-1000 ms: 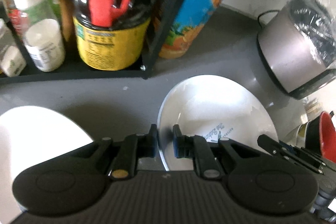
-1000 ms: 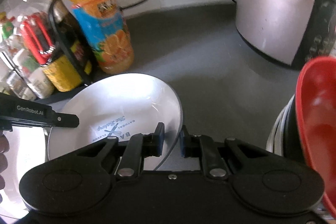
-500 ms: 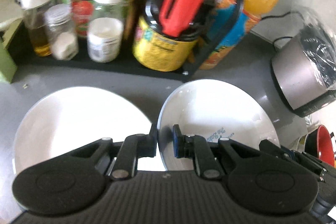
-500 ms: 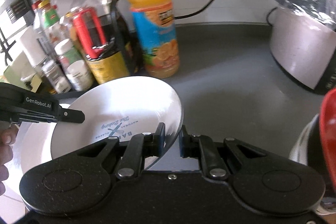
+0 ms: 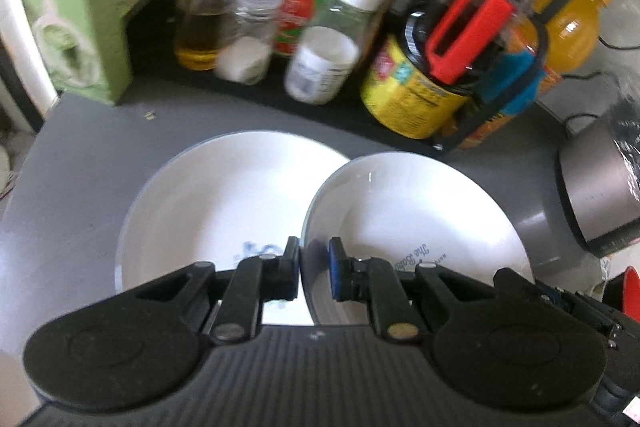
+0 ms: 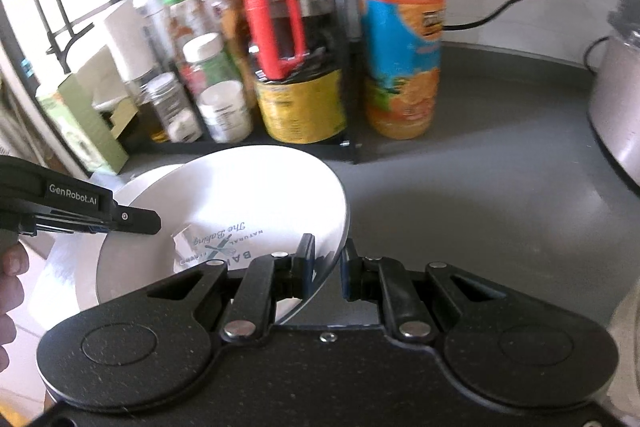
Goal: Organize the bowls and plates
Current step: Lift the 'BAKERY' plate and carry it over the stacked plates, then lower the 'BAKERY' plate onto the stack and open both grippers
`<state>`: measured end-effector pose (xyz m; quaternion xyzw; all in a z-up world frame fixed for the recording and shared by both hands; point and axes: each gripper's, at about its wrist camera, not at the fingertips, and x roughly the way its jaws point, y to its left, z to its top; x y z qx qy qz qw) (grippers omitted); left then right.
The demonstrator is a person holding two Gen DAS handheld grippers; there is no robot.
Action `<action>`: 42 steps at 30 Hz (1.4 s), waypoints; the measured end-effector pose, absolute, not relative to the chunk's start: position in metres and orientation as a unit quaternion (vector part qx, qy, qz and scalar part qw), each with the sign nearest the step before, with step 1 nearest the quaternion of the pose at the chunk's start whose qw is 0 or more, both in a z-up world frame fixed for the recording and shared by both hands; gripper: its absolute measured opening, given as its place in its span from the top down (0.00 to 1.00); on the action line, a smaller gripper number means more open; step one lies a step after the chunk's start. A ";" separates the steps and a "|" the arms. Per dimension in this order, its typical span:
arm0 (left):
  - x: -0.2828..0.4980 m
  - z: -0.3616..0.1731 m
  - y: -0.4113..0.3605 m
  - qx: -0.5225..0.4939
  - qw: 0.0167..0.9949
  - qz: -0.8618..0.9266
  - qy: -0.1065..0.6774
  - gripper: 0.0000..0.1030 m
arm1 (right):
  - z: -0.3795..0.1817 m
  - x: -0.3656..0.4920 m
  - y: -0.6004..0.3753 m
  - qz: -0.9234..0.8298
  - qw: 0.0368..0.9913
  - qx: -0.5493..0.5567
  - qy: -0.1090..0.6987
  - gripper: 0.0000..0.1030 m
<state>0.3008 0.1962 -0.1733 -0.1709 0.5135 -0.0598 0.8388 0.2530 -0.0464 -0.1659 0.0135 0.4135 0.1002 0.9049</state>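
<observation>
**Ana:** Left wrist view first: the left gripper has its jaws pinched on the near left rim of a white bowl, one finger inside the wall, one outside. It's clenched on that rim.

**Ben:** And from the right wrist view, the right gripper grips the same bowl on its opposite edge. The rim passes between the fingers, and the blue pads sit close on either side. So both tools hold one bowl, tilted, with printed lettering on its inner bottom.

**Ana:** Where is it? Lifted just beside a white plate that lies flat on the grey counter. The bowl's left edge overlaps the plate's right side in my view.

**Ben:** Agreed, I see that plate peeking out under the bowl at the left, below the left gripper whose tip reaches in over the bowl's rim.

**Ana:** Behind them, a black rack crammed with bottles and jars, including a yellow-labelled jug with a red handle.

**Ben:** An orange juice bottle stands just right of the rack, and a silver cooker sits at the far right. A green carton is on the left.
</observation>
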 end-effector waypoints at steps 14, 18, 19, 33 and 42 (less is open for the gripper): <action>0.282 -0.198 0.256 -0.206 0.830 -0.005 0.518 0.88 | -0.179 0.258 0.011 0.153 0.889 -0.024 0.430 0.87; 0.283 -0.199 0.263 -0.209 0.829 0.002 0.518 0.88 | -0.181 0.262 0.020 0.160 0.885 -0.033 0.435 0.87; 0.283 -0.200 0.264 -0.209 0.829 0.003 0.518 0.88 | -0.182 0.263 0.022 0.161 0.885 -0.034 0.436 0.87; 0.284 -0.213 0.274 -0.226 0.820 0.019 0.525 0.88 | -0.194 0.271 0.032 0.170 0.873 -0.043 0.456 0.86; 0.289 -0.218 0.274 -0.225 0.813 0.022 0.536 0.88 | -0.199 0.283 0.029 0.168 0.858 -0.027 0.485 0.86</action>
